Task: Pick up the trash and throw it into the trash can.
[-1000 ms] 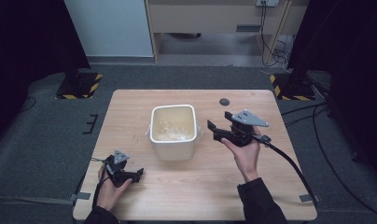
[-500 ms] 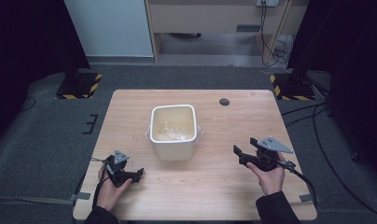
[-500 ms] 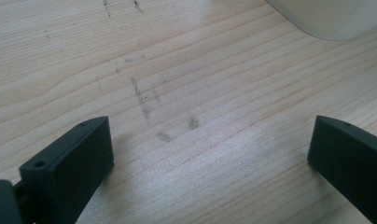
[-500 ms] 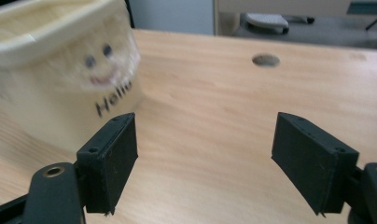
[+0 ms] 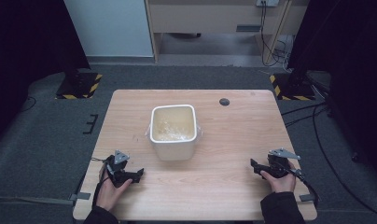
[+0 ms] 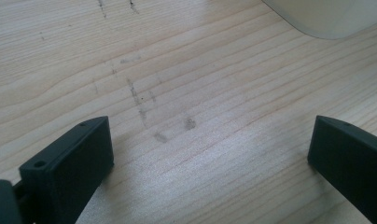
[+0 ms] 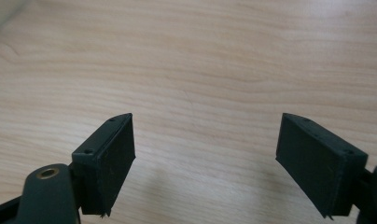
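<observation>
A white square tub [image 5: 173,132] with pale contents stands in the middle of the wooden table [image 5: 233,135]. My left gripper [image 5: 139,174] rests near the table's front left, held by a hand, pointing right toward the space in front of the tub. Its jaws stand wide open over bare wood in the left gripper view [image 6: 210,154], with the tub's corner [image 6: 326,18] at the top right. My right gripper [image 5: 253,165] lies near the front right edge, pointing left. In the right gripper view [image 7: 205,154] its jaws are wide apart with nothing between them.
A small dark round mark [image 5: 224,101] sits near the table's far edge. Faint scuff marks [image 6: 144,107] show on the wood ahead of the left gripper. Cables [image 5: 317,135] run across the grey floor to the right of the table.
My right gripper has drawn back from beside the tub toward the front right edge and come down to the table. The left gripper has stayed where it was.
</observation>
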Action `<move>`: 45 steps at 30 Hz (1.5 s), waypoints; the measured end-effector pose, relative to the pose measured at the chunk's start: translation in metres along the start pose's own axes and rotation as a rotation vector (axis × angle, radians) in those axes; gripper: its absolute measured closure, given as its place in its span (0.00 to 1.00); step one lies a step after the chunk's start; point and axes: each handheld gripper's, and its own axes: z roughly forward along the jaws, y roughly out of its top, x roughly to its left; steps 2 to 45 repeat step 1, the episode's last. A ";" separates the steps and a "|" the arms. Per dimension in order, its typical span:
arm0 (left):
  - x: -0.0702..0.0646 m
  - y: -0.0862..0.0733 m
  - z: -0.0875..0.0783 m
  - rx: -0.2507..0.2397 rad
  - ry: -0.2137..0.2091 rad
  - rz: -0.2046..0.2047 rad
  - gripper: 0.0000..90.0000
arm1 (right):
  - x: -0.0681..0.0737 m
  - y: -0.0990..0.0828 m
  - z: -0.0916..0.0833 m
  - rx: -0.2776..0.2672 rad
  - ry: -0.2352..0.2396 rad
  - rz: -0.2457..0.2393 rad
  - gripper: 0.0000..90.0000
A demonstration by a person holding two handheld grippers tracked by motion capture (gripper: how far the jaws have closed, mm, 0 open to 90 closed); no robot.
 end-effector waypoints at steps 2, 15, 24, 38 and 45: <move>0.000 0.000 0.000 0.000 0.000 0.000 0.00 | -0.002 -0.001 0.002 0.013 -0.007 -0.002 0.20; 0.000 0.000 0.000 0.000 0.000 0.000 0.00 | -0.002 -0.001 0.002 0.013 -0.007 -0.002 0.20; 0.000 0.000 0.000 0.000 0.000 0.000 0.00 | -0.002 -0.001 0.002 0.013 -0.007 -0.002 0.20; 0.000 0.000 0.000 0.000 0.000 0.000 0.00 | -0.002 -0.001 0.002 0.013 -0.007 -0.002 0.20; 0.000 0.000 0.000 0.000 0.000 0.000 0.00 | -0.002 -0.001 0.002 0.013 -0.007 -0.002 0.20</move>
